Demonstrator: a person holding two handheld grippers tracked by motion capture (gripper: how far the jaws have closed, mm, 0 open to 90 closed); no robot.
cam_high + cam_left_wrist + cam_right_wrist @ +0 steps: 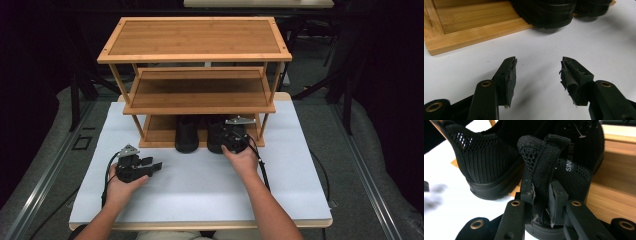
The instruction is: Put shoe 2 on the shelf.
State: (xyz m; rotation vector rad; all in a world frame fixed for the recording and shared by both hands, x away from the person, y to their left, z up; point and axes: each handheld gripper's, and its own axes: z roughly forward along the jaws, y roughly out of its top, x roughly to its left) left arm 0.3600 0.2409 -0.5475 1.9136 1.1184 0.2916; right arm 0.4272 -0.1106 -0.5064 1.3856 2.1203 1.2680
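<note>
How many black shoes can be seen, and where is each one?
2. The left shoe stands on the rack's bottom shelf. The right shoe stands beside it, its heel tab clamped by the right tool. The shelves above appear bare.

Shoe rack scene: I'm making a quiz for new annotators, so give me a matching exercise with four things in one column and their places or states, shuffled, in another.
Things:
1. left gripper
2. right gripper
3. left shoe
4. top shelf

Places or states:
A. bare wood, nothing on it
B. jaws apart over the white table, holding nothing
C. stands on the rack's bottom shelf, no gripper on it
D. clamped on the heel tab of the right shoe

Pairs: 1-B, 2-D, 3-C, 4-A
</note>
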